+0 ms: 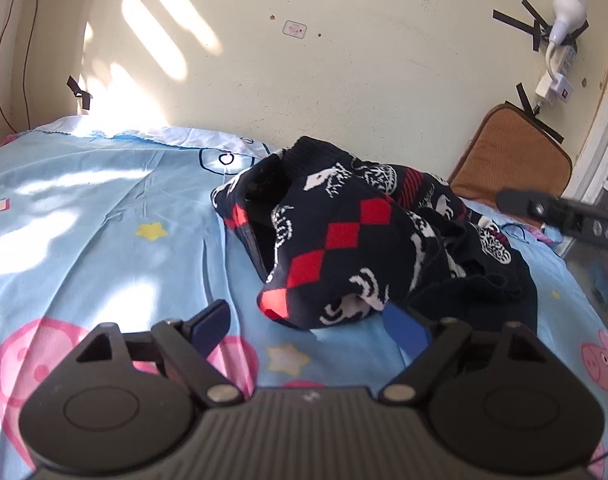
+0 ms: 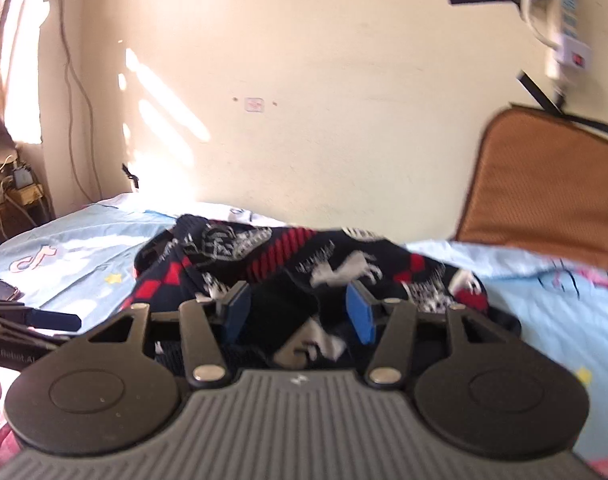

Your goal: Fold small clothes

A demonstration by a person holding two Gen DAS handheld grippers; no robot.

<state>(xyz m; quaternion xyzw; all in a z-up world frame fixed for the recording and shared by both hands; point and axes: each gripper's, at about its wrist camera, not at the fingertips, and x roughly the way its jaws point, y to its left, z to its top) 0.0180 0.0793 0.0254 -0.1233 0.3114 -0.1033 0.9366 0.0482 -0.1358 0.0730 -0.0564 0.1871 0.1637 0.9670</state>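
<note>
The dark knitted garment with red diamonds and white figures (image 1: 356, 236) lies crumpled mid-bed on the pale blue cartoon-print sheet (image 1: 103, 216). It looks soft, light and floppy; a ribbed hem edge seems the best hold. The left tool (image 1: 308, 322) stands wide apart at its 6 o'clock, empty. The right tool (image 2: 299, 312) stands partly apart, knit between its pads, apparently unclamped. A brown cushion (image 1: 512, 152) leans at 2 o'clock, clear of the garment.

Looked forward and slightly down from each wrist, close over the bed (image 1: 83, 208); shared the patterned sweater (image 1: 344, 232) and wall (image 1: 344, 80).
</note>
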